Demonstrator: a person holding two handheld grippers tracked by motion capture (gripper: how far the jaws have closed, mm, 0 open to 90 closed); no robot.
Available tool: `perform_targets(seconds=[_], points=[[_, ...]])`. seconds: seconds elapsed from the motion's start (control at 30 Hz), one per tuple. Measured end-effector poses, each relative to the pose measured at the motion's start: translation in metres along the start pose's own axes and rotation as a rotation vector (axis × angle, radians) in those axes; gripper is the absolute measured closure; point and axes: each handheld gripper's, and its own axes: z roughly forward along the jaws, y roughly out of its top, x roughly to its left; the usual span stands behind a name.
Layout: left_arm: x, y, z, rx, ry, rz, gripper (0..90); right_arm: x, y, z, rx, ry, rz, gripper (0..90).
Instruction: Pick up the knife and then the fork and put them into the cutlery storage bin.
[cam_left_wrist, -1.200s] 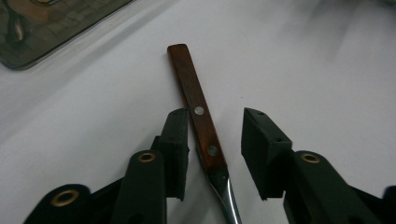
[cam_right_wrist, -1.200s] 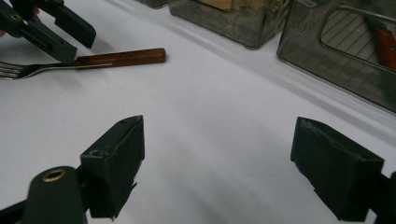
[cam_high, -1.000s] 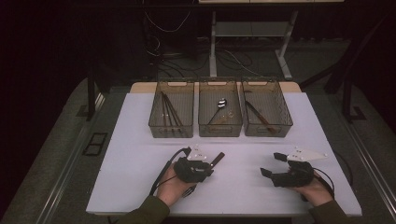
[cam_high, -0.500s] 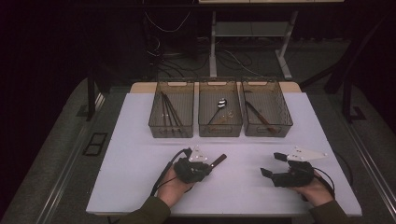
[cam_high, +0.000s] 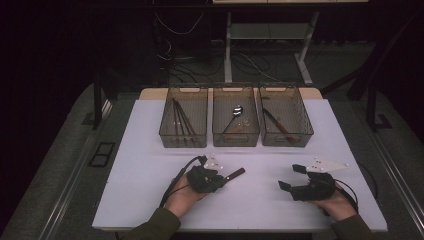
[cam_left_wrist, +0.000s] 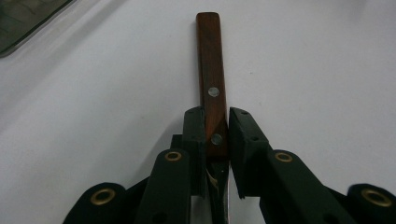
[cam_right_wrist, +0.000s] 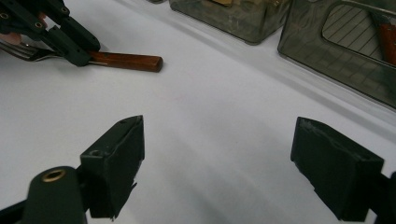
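1. The white table (cam_high: 150, 150) takes up most of the high view; both of the person's forearms come in over its near edge.

2. Three clear bins stand side by side along the far part of the table. The left bin (cam_high: 183, 142) holds several long dark sticks, the middle bin (cam_high: 235, 141) a spoon, and the right bin (cam_high: 300, 135) a wooden-handled utensil lying aslant.

3. The right gripper (cam_high: 300, 178) sits low over the table near its front right, well apart from the bins. Its jaws stand wide apart with nothing but bare table between them — the right gripper view shows both black pads (cam_right_wrist: 119, 163) clear of everything.

4. The left gripper (cam_high: 220, 179) is at the front of the table, left of centre, pointing toward the right. Its jaws have just been closing and are now clamped on the wooden-handled fork (cam_left_wrist: 211, 70); in the left gripper view the pads (cam_left_wrist: 195, 135) press the handle from both sides near its lower rivet.

5. The fork lies low at the table, in front of the middle bin and well apart from it. Its brown handle sticks out past the jaws toward the right gripper, and its metal tines (cam_right_wrist: 21, 51) lie behind the jaws, seen from the right gripper view.
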Motion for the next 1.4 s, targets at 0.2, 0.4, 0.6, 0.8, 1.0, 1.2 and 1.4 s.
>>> perform_targets(seconds=[0.2, 0.4, 0.6, 0.8, 1.0, 1.2, 1.4], points=[[0.003, 0.001, -0.001, 0.01, -0.021, -0.009, 77.2, 0.0, 0.0, 0.002, 0.001, 0.007, -0.005, 17.7], [0.005, 0.002, -0.003, 0.032, -0.061, -0.007, 77.3, 0.0, 0.001, 0.004, 0.014, 0.051, 0.005, 17.7], [0.002, 0.006, -0.009, 0.005, -0.1, 0.043, 77.3, 0.005, 0.009, 0.002, 0.048, 0.128, -0.041, 17.7], [-0.002, 0.009, -0.016, -0.035, -0.144, 0.055, 77.3, 0.013, 0.021, 0.003, 0.062, 0.202, -0.127, 17.7], [-0.004, 0.014, -0.024, -0.065, -0.154, 0.087, 77.3, 0.016, 0.025, 0.009, 0.075, 0.211, -0.15, 17.7], [-0.006, 0.023, -0.034, -0.101, -0.189, 0.119, 77.3, 0.017, 0.033, 0.007, 0.056, 0.241, -0.157, 17.7], [-0.007, 0.035, -0.035, -0.079, -0.244, 0.187, 77.3, 0.022, 0.052, 0.006, 0.028, 0.304, -0.209, 17.8]])
